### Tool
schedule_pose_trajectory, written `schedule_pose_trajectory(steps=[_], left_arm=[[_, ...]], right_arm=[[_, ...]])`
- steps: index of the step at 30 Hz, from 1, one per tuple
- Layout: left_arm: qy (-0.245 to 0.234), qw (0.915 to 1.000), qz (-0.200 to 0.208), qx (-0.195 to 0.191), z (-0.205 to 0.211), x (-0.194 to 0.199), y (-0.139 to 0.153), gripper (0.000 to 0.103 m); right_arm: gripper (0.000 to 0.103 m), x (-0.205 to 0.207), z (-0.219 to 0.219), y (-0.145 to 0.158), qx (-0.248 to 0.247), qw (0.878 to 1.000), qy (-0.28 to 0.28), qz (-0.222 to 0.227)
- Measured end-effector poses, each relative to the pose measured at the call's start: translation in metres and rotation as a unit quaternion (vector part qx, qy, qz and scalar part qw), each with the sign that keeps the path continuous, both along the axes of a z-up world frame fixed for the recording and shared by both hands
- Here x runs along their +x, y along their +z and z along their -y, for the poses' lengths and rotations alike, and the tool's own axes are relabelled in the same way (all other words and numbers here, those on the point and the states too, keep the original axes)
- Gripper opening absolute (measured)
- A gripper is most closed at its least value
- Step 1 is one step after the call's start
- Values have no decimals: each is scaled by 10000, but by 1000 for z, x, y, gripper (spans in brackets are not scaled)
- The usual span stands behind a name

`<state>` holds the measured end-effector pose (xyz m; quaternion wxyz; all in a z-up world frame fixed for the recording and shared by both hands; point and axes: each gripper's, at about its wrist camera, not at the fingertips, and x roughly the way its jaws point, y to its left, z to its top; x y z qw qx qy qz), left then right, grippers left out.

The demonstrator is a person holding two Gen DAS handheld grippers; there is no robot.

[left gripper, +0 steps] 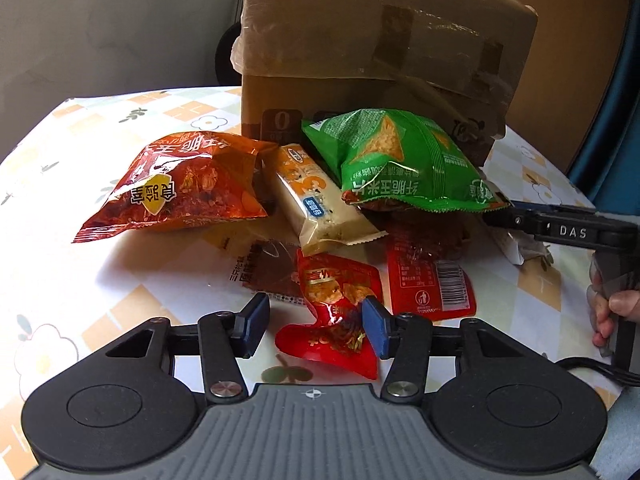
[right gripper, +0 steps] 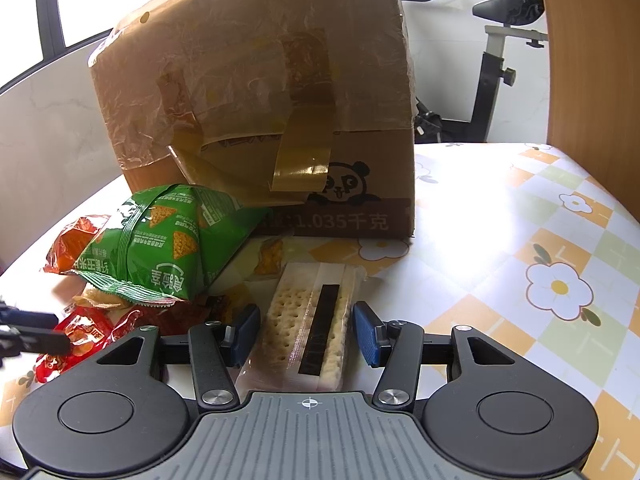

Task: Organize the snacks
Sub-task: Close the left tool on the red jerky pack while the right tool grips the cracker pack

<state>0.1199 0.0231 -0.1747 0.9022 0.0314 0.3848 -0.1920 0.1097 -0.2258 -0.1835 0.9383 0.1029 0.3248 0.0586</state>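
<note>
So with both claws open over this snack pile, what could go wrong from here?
1. The left claw straddles the crinkled red foil packet, which overlaps the flat red barcode sachet; closing might drag both.
2. The right claw brackets the clear-wrapped cracker pack; squeezing could crush the crackers.

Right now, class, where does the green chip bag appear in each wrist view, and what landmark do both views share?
Left wrist view: the green chip bag sits right of centre, leaning against the box front.
Right wrist view: the green chip bag sits left of centre, beside the box.
Shared landmark: the taped cardboard box behind it.
</note>
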Motion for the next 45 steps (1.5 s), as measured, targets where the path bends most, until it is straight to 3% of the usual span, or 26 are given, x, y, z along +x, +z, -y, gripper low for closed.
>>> schedule_pose_trajectory(steps=[11, 15, 19, 32, 45], left_arm=[[236, 9984, 383, 356, 24, -16, -7, 54], [318, 9983, 444, 180, 22, -24, -6, 34], [453, 9977, 496, 73, 17, -29, -3, 34], [779, 9944, 715, -77, 5, -35, 9, 18], [859, 9929, 811, -102, 2, -41, 12, 18]], right_arm=[[48, 2, -1, -1, 19, 10000, 7, -28], [48, 2, -1, -1, 15, 10000, 5, -29], [47, 1, -1, -1, 4, 10000, 1, -14], [45, -3, -1, 1, -21, 10000, 17, 65], [45, -4, -1, 2, -19, 10000, 21, 74]])
